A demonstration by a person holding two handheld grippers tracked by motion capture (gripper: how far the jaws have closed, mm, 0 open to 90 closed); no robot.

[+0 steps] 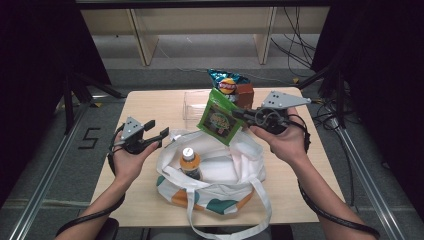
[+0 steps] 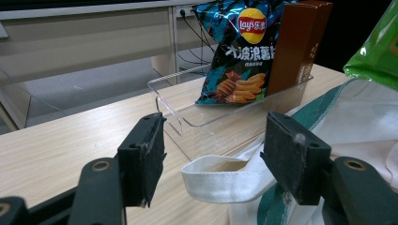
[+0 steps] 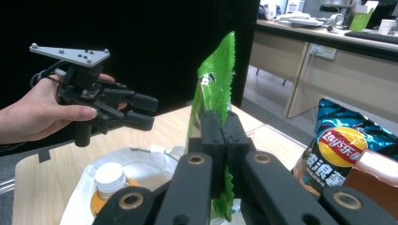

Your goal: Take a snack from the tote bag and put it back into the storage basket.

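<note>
At frame centre the right gripper [image 1: 239,115] pinched the green packet [image 1: 220,117] by its edge above the bag [image 1: 220,170] — light, crinkly, probably slippery, best held by its seam; the left gripper [image 1: 157,131] stood wide, empty.

A light wooden rectangular table [image 1: 150,107] stands on a grey floor [image 1: 50,150], where a black numeral marking [image 1: 89,138] lies at nine o'clock from the table. Beyond it, at twelve o'clock, runs a long pale wooden bench [image 1: 200,22] with slab legs. Black cables [image 1: 295,47] trail over the floor at one o'clock. Black curtains [image 1: 35,60] close both sides. A silver metal rail [image 1: 47,175] runs along the floor at eight o'clock.
</note>
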